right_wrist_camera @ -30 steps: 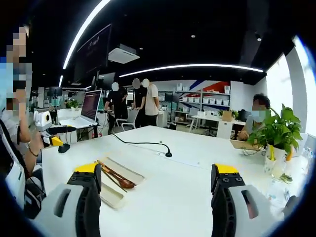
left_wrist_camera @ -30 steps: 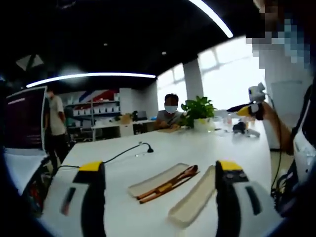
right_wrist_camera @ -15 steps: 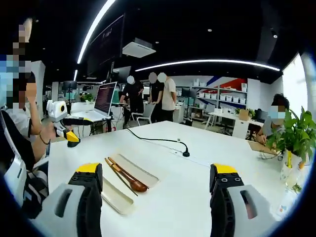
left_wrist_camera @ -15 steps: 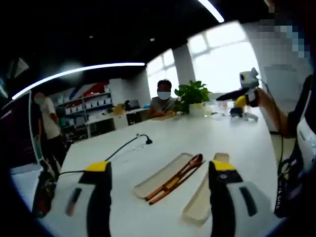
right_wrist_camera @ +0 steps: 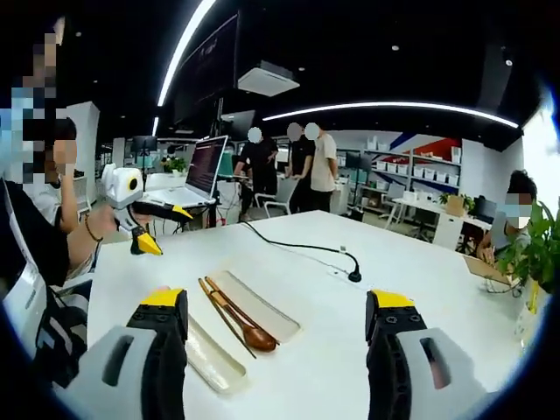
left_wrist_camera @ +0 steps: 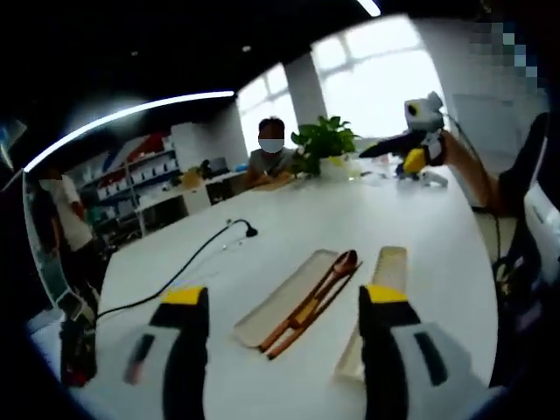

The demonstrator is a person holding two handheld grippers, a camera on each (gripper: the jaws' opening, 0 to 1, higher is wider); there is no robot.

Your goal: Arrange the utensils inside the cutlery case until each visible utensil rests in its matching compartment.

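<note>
1. Daylight is pouring through the windows [left_wrist_camera: 385, 79] at the upper right of the left gripper view, blowing out to plain white there.
2. A long ceiling strip light [right_wrist_camera: 394, 109] is glowing across the upper part of the right gripper view; a second strip [left_wrist_camera: 131, 118] is arcing across the upper left of the left gripper view.
3. The ceiling is staying dark in both views, while the white surface [right_wrist_camera: 297, 271] is reflecting light brightly.
4. Fisheye distortion is bending straight lines towards the edges.
5. The left gripper view is looking softly blurred; the tongs [left_wrist_camera: 284, 350] at the bottom centre are appearing slightly out of focus.
</note>
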